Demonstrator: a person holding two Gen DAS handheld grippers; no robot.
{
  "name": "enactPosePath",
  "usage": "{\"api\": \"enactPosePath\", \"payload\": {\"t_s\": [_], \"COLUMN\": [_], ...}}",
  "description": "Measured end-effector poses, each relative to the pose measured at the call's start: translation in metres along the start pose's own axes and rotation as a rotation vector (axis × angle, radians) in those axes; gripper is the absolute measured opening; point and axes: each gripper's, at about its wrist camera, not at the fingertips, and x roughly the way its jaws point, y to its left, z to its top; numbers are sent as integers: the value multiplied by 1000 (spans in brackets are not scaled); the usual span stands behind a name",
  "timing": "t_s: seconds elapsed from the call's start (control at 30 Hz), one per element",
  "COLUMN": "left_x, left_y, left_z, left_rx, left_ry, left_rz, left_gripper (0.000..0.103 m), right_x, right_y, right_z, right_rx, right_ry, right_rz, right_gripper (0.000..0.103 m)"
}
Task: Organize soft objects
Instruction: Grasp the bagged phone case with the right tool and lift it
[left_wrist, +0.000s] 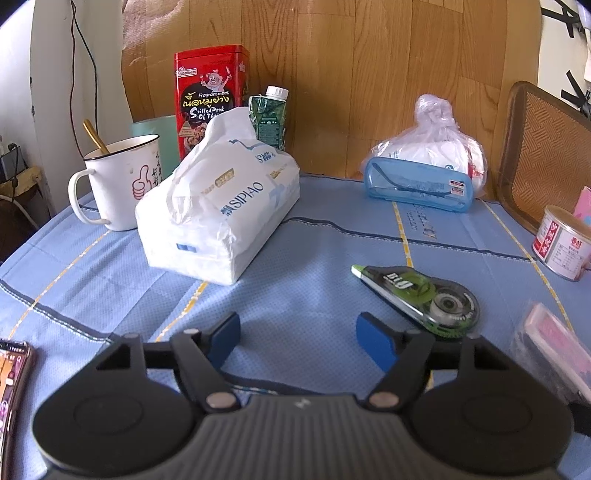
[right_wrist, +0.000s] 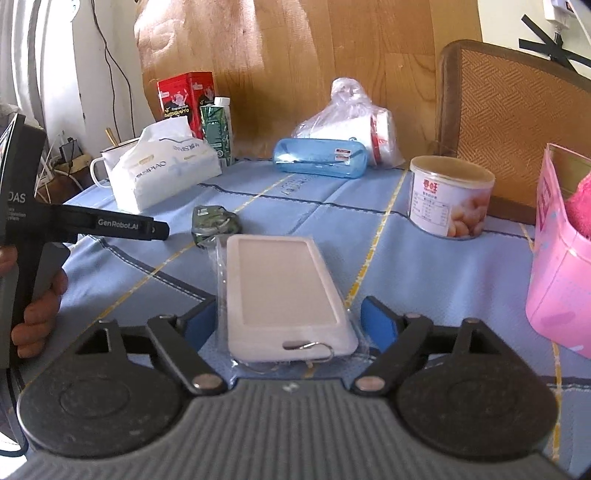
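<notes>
Kim: Right gripper (right_wrist: 288, 304) first, since it fills the bottom of its own view. How does it stand?

Jo: Released. Its blue pads (right_wrist: 376, 321) flank the near end of the wrapped pouch (right_wrist: 280, 288) without pressing on it. The crinkled wrap comes right up to them, and I cannot tell whether it brushes them.

Kim: Which way does the pouch lie?

Jo: Flat on the blue cloth (right_wrist: 424, 280), with its long axis running away from the gripper, nearly along the line the gripper points. The far end leans a little left. The key-ring end is nearest, deep between the jaws.

Kim: So a squeeze would take it across its narrow width?

Jo: That's my reading, yes. The slippery wrap might slide before the pouch itself is caught.

Kim: Where would it go?

Jo: Probably the pink bin (right_wrist: 554, 288), off to the gripper's right. It already has a pink cloth (right_wrist: 580, 210) in it. The can (right_wrist: 448, 199) stands beyond and left of the bin, so I judge a sideways carry would pass in front of the can.

Kim: And the left gripper (left_wrist: 298, 321)?

Jo: Also released, with only bare cloth between its pads. The tissue pack (left_wrist: 218, 206) lies ahead and to its left, angled, with its short end toward the gripper. The tape roller (left_wrist: 417, 295) sits ahead to the right.

Kim: Which hand is nearer to what?

Jo: The right is nearer the pouch and the left is nearer the tissues.
</notes>
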Motion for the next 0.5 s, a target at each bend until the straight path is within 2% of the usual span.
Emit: {"api": "enactPosePath", "payload": {"t_s": [0.4,0.5], "left_x": [0,0], "left_y": [-1,-1], "left_z": [0,0], "left_rx": [0,-2], "left_ry": [0,2], "left_rz": [2,-1], "left_gripper": [73,79], "right_x": [0,0], "right_y": [2,3], "right_z": [-1,-1], "right_rx": [1,-4], "right_ry": [-1,1], "right_rz": [4,-1], "right_gripper": [90,90]}}
